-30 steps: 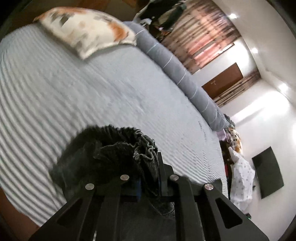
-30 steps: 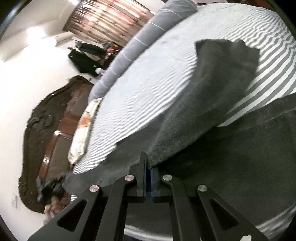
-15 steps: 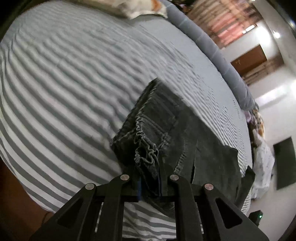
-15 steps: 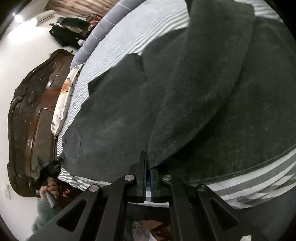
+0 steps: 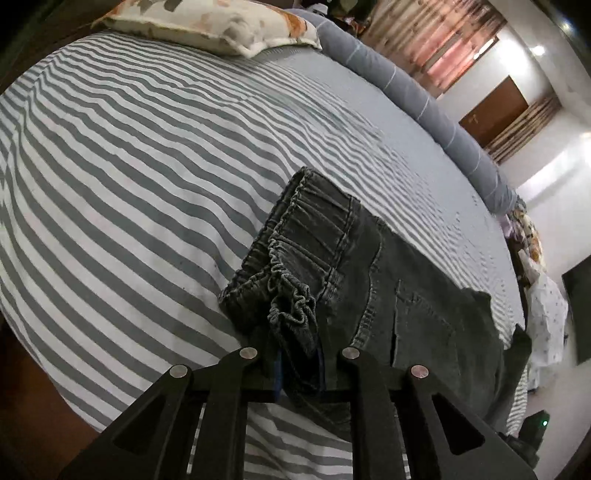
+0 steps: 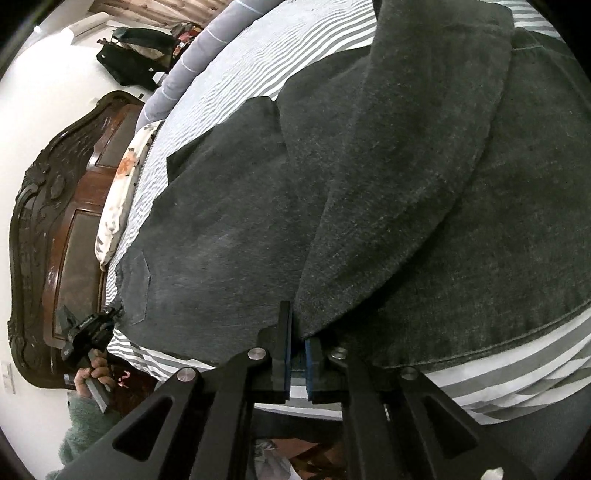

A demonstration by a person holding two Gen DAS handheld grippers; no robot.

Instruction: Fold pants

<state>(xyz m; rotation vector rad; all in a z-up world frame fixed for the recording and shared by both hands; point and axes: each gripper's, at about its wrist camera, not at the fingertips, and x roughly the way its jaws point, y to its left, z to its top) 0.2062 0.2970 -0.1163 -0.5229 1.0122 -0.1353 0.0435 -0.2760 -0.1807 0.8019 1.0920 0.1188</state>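
Dark grey denim pants lie on the striped bed. In the left wrist view my left gripper is shut on the bunched elastic waistband at the near edge. In the right wrist view the pants spread wide, with one leg folded over the other. My right gripper has its jaws slightly apart, and the edge of the folded leg sits at the fingertips. The left gripper also shows in the right wrist view, held by a hand at the waistband end.
The grey-and-white striped bedsheet covers the bed. A floral pillow and a long grey bolster lie at the far side. A dark carved wooden headboard stands beyond the pillow. Clothes are piled beside the bed.
The pants have come down from the air and now lie spread on the bed. My right gripper's jaws have parted a little from the leg edge. My left gripper still holds the waistband.
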